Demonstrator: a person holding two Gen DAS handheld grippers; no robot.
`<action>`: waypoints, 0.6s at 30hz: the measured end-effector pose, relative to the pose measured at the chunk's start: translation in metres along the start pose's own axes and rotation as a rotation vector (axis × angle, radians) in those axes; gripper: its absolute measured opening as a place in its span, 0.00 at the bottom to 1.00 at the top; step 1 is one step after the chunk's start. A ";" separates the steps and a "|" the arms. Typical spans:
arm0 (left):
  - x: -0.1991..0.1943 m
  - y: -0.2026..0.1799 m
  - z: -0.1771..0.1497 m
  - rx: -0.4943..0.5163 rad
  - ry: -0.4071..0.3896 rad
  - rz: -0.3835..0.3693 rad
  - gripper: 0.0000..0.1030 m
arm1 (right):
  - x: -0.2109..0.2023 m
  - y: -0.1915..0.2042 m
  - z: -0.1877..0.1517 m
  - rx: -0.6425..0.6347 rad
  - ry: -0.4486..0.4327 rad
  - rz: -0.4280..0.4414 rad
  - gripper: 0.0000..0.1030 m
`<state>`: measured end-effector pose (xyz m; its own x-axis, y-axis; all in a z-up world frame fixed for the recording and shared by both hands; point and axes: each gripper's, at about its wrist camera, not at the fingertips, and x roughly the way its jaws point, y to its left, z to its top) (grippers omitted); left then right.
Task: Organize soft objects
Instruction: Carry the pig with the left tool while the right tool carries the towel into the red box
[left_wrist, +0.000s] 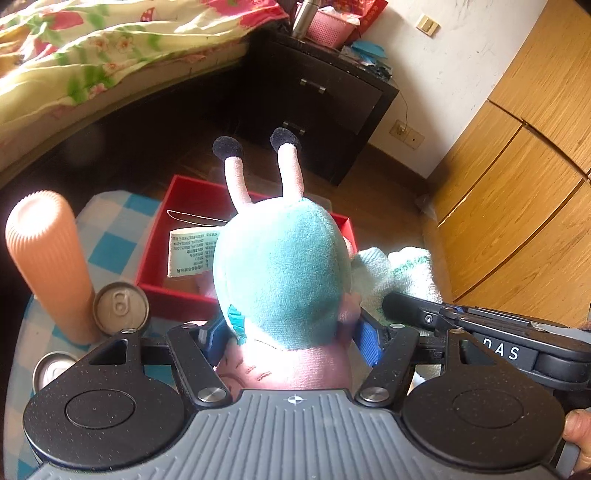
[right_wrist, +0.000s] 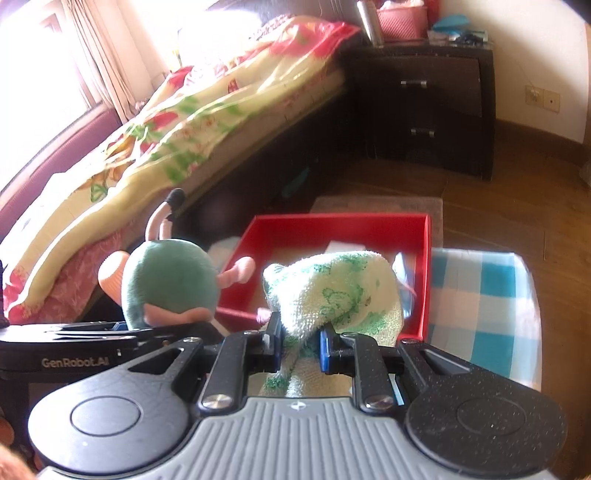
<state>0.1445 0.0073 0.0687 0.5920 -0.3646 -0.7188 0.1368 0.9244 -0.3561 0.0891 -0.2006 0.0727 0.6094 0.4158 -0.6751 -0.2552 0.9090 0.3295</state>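
I am over a small table (right_wrist: 480, 295) with a blue and white checked cloth. A red box (right_wrist: 424, 280) sits on it, with its top off. Past the table there is a brown wood floor (right_wrist: 498, 192). A bed (right_wrist: 192, 122) with a flowery yellow and pink blanket stands beside it. A dark nightstand (right_wrist: 436, 96) with two drawers is against the white wall, and on top of it stand a pink basket (right_wrist: 400, 22) and a shiny metal bottle (right_wrist: 369, 22). Wood cupboards (left_wrist: 517, 155) stand on the other side of the room.

My left gripper (left_wrist: 291, 332) has its jaws squeezed on a plush toy (left_wrist: 280, 273). The toy is upside down (feet in the air!) with a teal body, pink legs and black feet. It hangs over the near edge of the red box. A white tag (left_wrist: 190, 251) hangs from it, but the tiny print is too small to read.

My right gripper (right_wrist: 301, 343) has its jaws pinched tight on a white towel (right_wrist: 332, 291) with green marks, also over the near side of the box.

On the table near my left side stand a tall ribbed orange tube (left_wrist: 51, 266) and two cans (left_wrist: 120, 308). I can read "GenRobot.AI" on one gripper and "DAS" on the other.
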 end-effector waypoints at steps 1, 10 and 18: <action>0.001 -0.002 0.002 0.001 -0.004 0.001 0.65 | 0.000 0.000 0.003 0.003 -0.008 0.000 0.00; 0.016 -0.001 0.019 0.003 -0.021 0.021 0.65 | -0.002 -0.007 0.020 0.016 -0.051 -0.029 0.00; 0.032 -0.002 0.033 0.011 -0.028 0.037 0.65 | 0.004 -0.012 0.032 0.016 -0.067 -0.037 0.00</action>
<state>0.1896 -0.0029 0.0662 0.6188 -0.3272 -0.7142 0.1234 0.9383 -0.3230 0.1189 -0.2105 0.0873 0.6673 0.3788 -0.6413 -0.2198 0.9228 0.3164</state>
